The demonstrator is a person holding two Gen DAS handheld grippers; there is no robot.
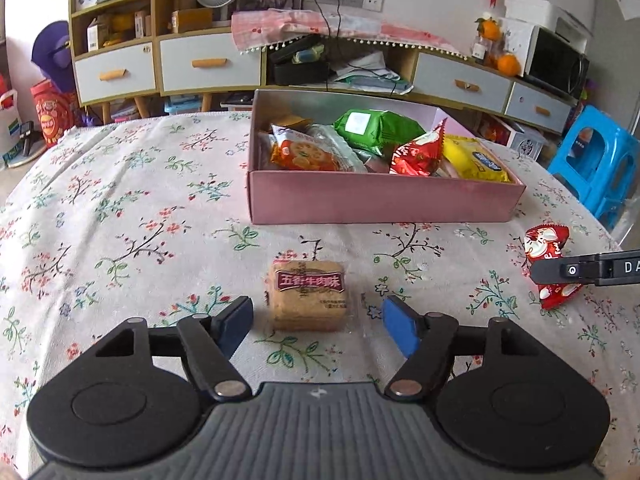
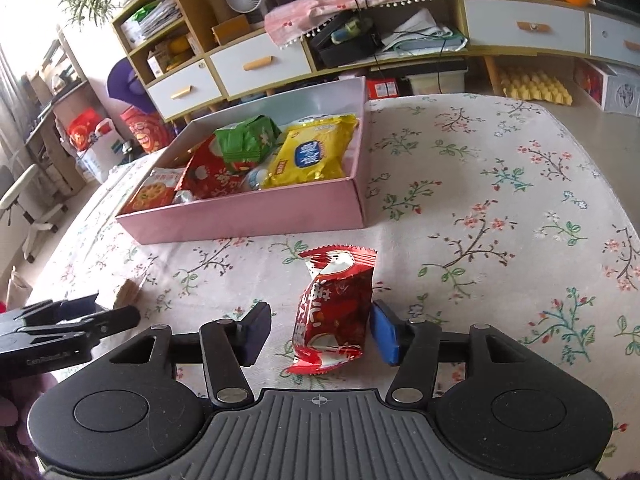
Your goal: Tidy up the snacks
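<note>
A brown biscuit pack (image 1: 307,298) with a dark red label lies flat on the floral tablecloth. My left gripper (image 1: 318,326) stands open around it, both blue pads clear of its sides. A red snack packet (image 2: 334,312) lies lengthwise between the fingers of my right gripper (image 2: 320,334), which is open. Its right pad is at the wrapper's edge and its left pad is well apart. The left wrist view shows the same red packet (image 1: 546,246) at the far right. A pink box (image 1: 384,204) (image 2: 248,220) behind both holds several snack bags.
The left gripper's arm (image 2: 72,320) reaches in at the left edge of the right wrist view, beside the biscuit pack (image 2: 128,292). A blue stool (image 1: 596,160) stands off the table's right side. Drawer cabinets (image 1: 208,64) line the wall behind.
</note>
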